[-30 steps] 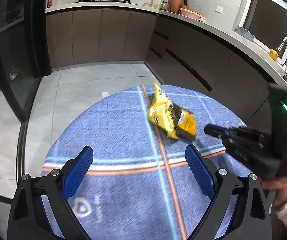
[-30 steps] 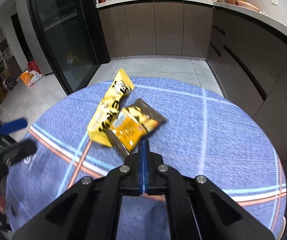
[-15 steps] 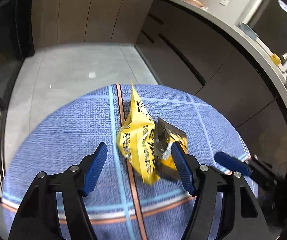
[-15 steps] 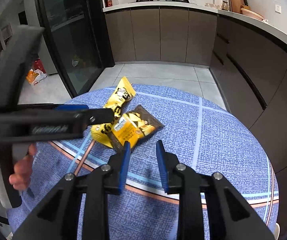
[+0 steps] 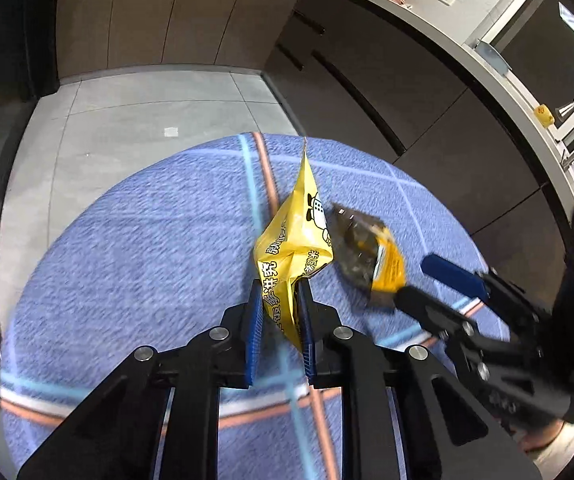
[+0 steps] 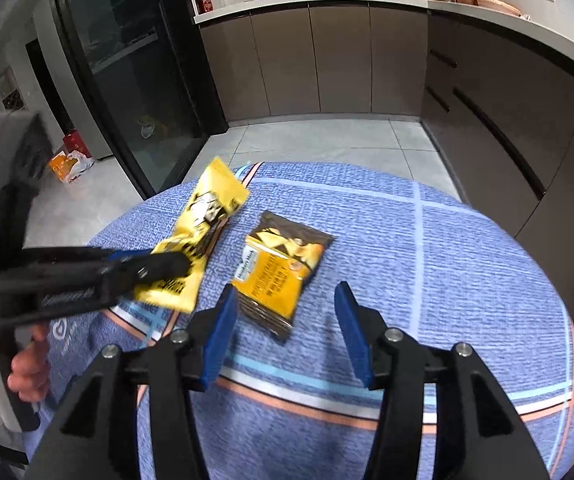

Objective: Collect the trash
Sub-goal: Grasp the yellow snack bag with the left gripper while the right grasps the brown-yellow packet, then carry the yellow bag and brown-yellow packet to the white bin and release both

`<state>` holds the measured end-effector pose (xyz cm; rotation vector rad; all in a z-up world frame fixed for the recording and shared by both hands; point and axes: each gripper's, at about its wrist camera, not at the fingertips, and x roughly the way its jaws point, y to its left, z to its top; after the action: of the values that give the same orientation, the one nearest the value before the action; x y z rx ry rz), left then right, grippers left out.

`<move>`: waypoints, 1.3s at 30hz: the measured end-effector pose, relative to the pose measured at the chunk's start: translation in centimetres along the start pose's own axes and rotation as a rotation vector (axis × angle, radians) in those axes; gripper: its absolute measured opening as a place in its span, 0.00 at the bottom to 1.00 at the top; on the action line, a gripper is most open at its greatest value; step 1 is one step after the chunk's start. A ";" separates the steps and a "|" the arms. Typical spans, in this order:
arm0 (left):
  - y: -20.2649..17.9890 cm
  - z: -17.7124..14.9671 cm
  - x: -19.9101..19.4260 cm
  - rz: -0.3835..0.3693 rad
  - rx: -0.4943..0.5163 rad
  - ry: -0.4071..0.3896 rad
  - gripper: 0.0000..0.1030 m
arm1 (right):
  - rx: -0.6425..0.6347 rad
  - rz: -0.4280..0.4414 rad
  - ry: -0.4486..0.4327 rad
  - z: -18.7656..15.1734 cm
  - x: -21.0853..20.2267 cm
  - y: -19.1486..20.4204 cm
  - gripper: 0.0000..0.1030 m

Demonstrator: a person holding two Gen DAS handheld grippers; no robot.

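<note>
left gripper jaws have just been closing, now pinching the near end of the yellow wrapper on the blue tablecloth, likely to lift it. brown-orange packet lying flat just beside it; right gripper jaws have just been opening, empty, straddling its near end for pickup.

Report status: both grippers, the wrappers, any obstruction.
Left gripper jaws just closed on yellow wrapper. Right gripper jaws just opened, empty, brown-orange packet ahead on tablecloth. Nothing in the way.
</note>
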<state>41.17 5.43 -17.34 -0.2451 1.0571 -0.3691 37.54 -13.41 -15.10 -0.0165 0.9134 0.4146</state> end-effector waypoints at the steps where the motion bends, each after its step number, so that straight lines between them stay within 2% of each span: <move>1: 0.2 -0.2 -0.4 0.015 0.011 -0.003 0.16 | 0.003 0.002 0.002 0.1 0.2 0.1 0.53; 8: 1.5 -1.9 -2.3 0.085 0.039 -0.018 0.20 | 0.040 0.006 0.012 1.4 1.9 0.7 0.54; 16: 1.9 -2.3 -2.6 0.111 0.048 -0.024 0.22 | 0.068 -0.025 0.038 2.4 3.9 0.2 0.53; 18: 1.5 -2.3 -2.5 0.116 0.051 -0.024 0.22 | 0.056 -0.042 0.042 2.6 4.1 0.5 0.37; 19: 1.5 -2.3 -2.5 0.117 0.051 -0.025 0.22 | 0.044 -0.052 0.048 2.6 4.2 0.6 0.34; 22: 0.8 -2.3 -2.2 0.127 0.056 -0.026 0.22 | 0.021 -0.051 0.055 2.4 4.1 0.6 0.29; 27: 0.3 -2.6 -2.0 0.146 0.065 -0.026 0.22 | -0.012 -0.036 0.069 1.2 3.6 1.1 0.26; 33: -1.1 -3.1 -2.3 0.146 0.098 -0.017 0.07 | -0.023 -0.010 0.080 -0.3 1.9 1.5 0.26; 39: -3.2 -4.9 -4.1 0.126 0.120 -0.027 0.05 | -0.019 0.007 0.068 -2.5 -1.6 1.0 0.26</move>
<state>34.51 4.13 -15.21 -0.0761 1.0147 -0.3138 34.42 -13.49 -15.30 -0.0447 0.9766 0.4316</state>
